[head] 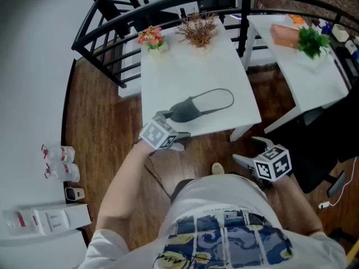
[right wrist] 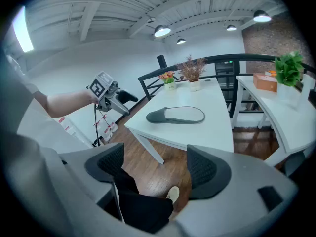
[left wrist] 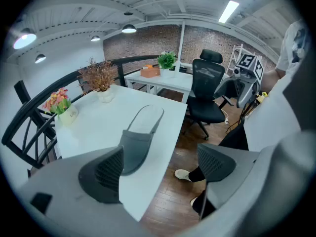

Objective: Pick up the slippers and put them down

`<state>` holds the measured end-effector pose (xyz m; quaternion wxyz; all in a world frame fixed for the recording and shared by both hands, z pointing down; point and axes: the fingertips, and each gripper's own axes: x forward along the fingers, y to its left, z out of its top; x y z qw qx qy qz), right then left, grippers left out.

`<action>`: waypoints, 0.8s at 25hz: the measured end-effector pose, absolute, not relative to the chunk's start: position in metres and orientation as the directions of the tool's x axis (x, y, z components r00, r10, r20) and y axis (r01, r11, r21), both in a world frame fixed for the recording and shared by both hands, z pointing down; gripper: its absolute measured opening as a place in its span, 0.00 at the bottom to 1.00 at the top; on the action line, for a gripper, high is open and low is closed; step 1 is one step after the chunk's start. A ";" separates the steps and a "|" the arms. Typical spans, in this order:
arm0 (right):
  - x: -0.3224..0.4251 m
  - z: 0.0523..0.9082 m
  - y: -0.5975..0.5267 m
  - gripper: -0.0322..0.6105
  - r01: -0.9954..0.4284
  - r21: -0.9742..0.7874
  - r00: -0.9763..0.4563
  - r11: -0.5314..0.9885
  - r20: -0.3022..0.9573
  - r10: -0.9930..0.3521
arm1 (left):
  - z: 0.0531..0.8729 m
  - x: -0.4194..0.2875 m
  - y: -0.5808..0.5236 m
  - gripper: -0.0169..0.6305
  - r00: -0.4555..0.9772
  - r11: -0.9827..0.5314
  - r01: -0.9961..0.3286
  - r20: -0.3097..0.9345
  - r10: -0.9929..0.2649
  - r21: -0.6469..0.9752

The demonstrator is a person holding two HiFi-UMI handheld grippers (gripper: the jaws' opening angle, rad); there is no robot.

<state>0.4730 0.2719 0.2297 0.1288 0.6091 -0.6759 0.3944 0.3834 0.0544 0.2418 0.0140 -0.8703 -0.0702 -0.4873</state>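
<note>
One grey slipper point(head: 199, 106) lies flat on the white table point(head: 168, 72), near the front edge. Its closed toe points to the near-left corner and its open heel toward the table's middle. Nothing holds it.

The left gripper point(head: 175, 129) sits at the near-left corner of the table, aimed at the slipper's toe. In the left gripper view its jaws stand wide apart with nothing between them. Table edge and wooden floor point(left wrist: 163, 201) show in the gap, and the slipper point(left wrist: 138, 137) is just ahead, with the left jaw overlapping the toe in that view. Whether they touch cannot be told. In the right gripper view the left gripper point(right wrist: 111, 98) appears off the table corner, apart from the slipper point(right wrist: 175, 115).

The right gripper point(head: 251, 152) is low, off the table's front-right, over the floor. Its jaws are also wide apart and empty. Floor and the person's shoe point(right wrist: 173, 194) show between them in the right gripper view.

At the far end of the table stand a pot of pink-orange flowers point(head: 151, 38) and a pot of dried brown twigs point(head: 197, 31). A second white table point(head: 305, 74) to the right carries a green plant point(head: 311, 41) and an orange box point(head: 286, 35). A black railing point(head: 112, 21) curves behind both tables. A black office chair point(left wrist: 210, 95) stands beside the second table. Bottles point(head: 59, 161) sit on the floor by the wall at left.
</note>
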 end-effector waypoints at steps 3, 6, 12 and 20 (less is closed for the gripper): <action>0.508 0.235 0.280 0.74 -0.919 -0.389 -0.223 -0.070 0.657 -0.720 | 0.250 0.431 0.047 0.77 0.481 -0.977 0.214 0.871 0.101 -0.004; 0.544 0.243 0.288 0.74 -0.907 -0.406 -0.206 -0.110 0.657 -0.726 | 0.278 0.474 0.045 0.80 0.392 -0.938 0.344 0.913 0.113 -0.031; 0.579 0.271 0.328 0.74 -0.856 -0.463 -0.181 -0.229 0.683 -0.708 | 0.365 0.533 0.021 0.86 0.183 -0.896 0.445 0.978 0.099 0.007; 0.588 0.280 0.334 0.74 -0.861 -0.449 -0.171 -0.239 0.697 -0.696 | 0.411 0.550 0.022 0.88 0.071 -0.850 0.524 0.992 0.100 0.048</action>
